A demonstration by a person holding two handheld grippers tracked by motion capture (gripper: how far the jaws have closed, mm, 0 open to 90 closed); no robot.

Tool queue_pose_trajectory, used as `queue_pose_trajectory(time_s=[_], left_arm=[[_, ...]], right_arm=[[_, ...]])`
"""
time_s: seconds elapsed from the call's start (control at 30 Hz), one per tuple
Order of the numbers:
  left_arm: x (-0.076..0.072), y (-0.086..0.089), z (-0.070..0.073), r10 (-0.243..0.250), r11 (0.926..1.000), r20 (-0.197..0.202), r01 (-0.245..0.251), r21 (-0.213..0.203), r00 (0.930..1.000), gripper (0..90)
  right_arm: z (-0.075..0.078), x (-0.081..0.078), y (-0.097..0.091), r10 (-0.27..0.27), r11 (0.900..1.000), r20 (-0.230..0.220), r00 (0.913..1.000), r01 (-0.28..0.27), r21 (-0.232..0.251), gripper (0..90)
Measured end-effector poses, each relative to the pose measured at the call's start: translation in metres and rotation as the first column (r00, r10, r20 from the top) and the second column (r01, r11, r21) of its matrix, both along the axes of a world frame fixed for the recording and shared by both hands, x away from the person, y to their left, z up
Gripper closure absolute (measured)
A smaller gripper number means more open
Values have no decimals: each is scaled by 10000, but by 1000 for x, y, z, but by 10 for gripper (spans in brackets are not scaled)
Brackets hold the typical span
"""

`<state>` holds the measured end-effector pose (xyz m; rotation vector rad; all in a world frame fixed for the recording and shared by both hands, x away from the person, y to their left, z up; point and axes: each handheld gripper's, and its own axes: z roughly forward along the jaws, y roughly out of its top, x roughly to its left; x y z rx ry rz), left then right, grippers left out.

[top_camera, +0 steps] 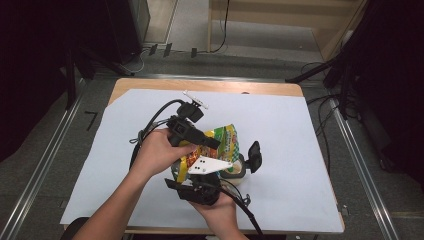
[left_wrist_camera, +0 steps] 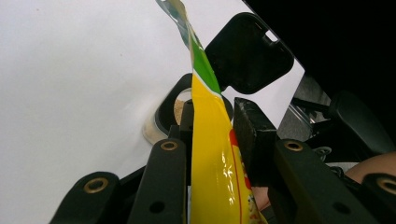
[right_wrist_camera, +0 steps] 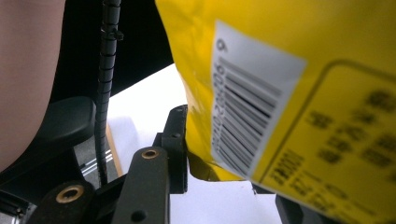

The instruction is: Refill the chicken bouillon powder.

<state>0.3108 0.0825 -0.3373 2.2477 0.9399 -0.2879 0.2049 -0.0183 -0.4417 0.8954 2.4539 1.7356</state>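
A yellow and green snack bag [top_camera: 223, 142] hangs above the white sheet [top_camera: 300, 125], gripped from both sides. My left gripper [top_camera: 212, 143] reaches in from the left. In the left gripper view its pads [left_wrist_camera: 250, 126] press on the bag's thin edge [left_wrist_camera: 212, 154]. My right gripper [top_camera: 210, 174], with the grey plate on top, comes up from below. In the right gripper view its left pad [right_wrist_camera: 179, 140] lies against the bag's barcode side [right_wrist_camera: 280, 93], and the bag hides the other jaw. A small jar [top_camera: 239, 172] with its black flip lid [top_camera: 254, 156] raised stands just under the bag, beige powder [left_wrist_camera: 179, 108] showing inside.
The white sheet covers most of a wooden table [top_camera: 200, 86]. Cables [top_camera: 145, 131] trail from both grippers toward the left and the near edge. Metal rails [top_camera: 45, 165] run along both sides of the table, with dark equipment beyond.
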Motion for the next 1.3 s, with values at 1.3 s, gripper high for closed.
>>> queue_pose_trajectory(time_s=[1.3], left_arm=[[7, 1, -1, 84, 9996, -215, -90, -276, 9997, 734]], right_arm=[[3, 6, -2, 80, 9998, -71, 9999, -82, -198, 659]])
